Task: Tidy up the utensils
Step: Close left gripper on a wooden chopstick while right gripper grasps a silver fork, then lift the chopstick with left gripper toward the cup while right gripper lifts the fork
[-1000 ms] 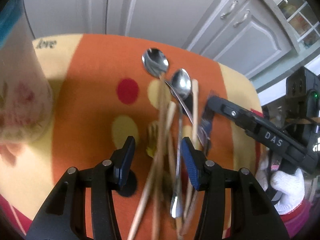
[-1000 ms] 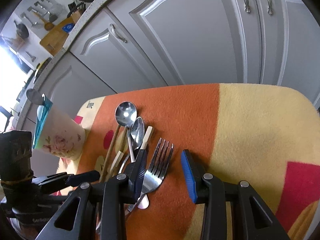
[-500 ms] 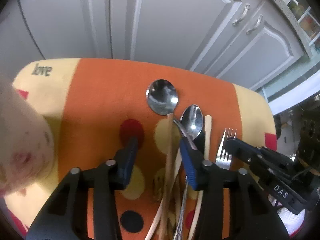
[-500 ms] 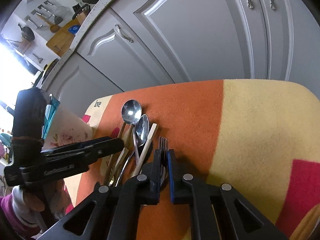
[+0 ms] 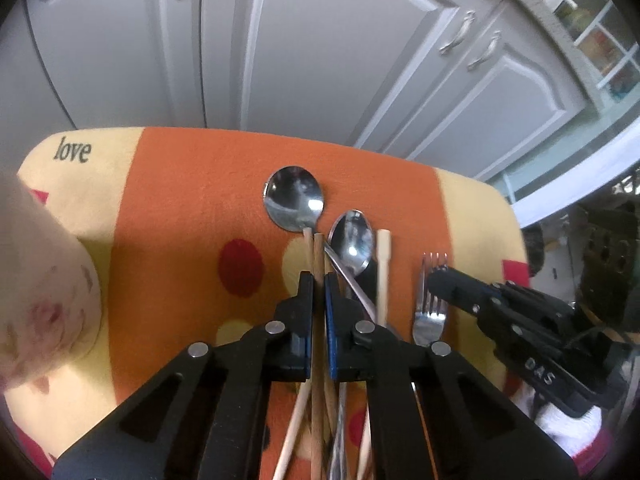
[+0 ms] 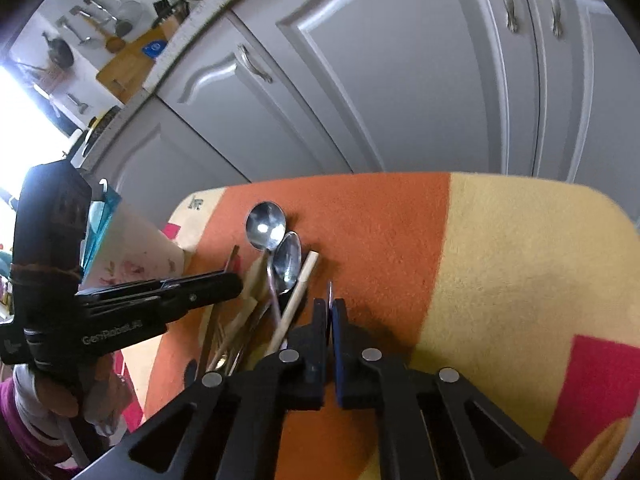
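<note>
Left wrist view: your left gripper (image 5: 316,284) is pinched on a brown wooden chopstick (image 5: 318,252), whose tip pokes out just past the pads, right below the large spoon (image 5: 294,198). The smaller spoon (image 5: 352,242) lies just right of it, its handle crossing under the gripper's right finger. A pale chopstick (image 5: 383,264) runs alongside that spoon's right edge. The fork (image 5: 431,304) sits further right, tines pointing away from you, and your right gripper (image 5: 438,278) is clamped over it from the right side. All of this lies on the orange band of the patterned cloth (image 5: 192,208) over the counter, with a floral cup (image 5: 44,292) near the left edge, blurred. Right wrist view: your right gripper (image 6: 330,312) is pressed onto the fork (image 6: 329,292), and only a thin sliver of metal shows edge-on between the pads. Left of it are the pale chopstick (image 6: 298,292), both spoons (image 6: 266,226) and your left gripper (image 6: 224,286) reaching in over the pile from the left. The cup (image 6: 132,256) stands behind it. Grey cabinet doors (image 6: 400,80) fill the background.
</note>
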Tool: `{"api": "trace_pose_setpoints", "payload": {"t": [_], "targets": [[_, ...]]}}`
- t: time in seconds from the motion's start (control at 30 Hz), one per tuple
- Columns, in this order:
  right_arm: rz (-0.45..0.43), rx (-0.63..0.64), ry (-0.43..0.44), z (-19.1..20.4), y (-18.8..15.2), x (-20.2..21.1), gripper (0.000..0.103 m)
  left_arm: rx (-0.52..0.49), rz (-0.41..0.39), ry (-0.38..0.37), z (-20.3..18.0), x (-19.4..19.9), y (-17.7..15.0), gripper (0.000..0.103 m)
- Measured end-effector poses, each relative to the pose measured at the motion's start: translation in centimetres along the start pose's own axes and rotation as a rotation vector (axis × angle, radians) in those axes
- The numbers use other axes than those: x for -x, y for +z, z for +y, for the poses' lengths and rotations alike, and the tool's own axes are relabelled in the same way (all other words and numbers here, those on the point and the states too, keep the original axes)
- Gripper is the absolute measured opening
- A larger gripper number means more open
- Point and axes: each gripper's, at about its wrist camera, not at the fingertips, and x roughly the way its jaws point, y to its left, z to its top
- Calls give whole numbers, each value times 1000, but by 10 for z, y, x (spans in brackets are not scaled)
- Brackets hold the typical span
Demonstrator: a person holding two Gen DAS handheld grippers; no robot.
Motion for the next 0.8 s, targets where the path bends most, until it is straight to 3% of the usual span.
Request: {"api": "trace_pose_setpoints", "payload": {"t": [0.23, 0.6, 0.8], "targets": [[-54, 47, -20, 17, -5, 38, 2, -1, -39, -63, 3, 41, -10, 4], [-151, 228, -70, 77, -15, 102, 2, -34, -147, -104, 8, 115, -36, 4], [-148, 160, -82, 71, -19, 97, 2, -3, -159, -118, 17, 128, -46, 4]]}}
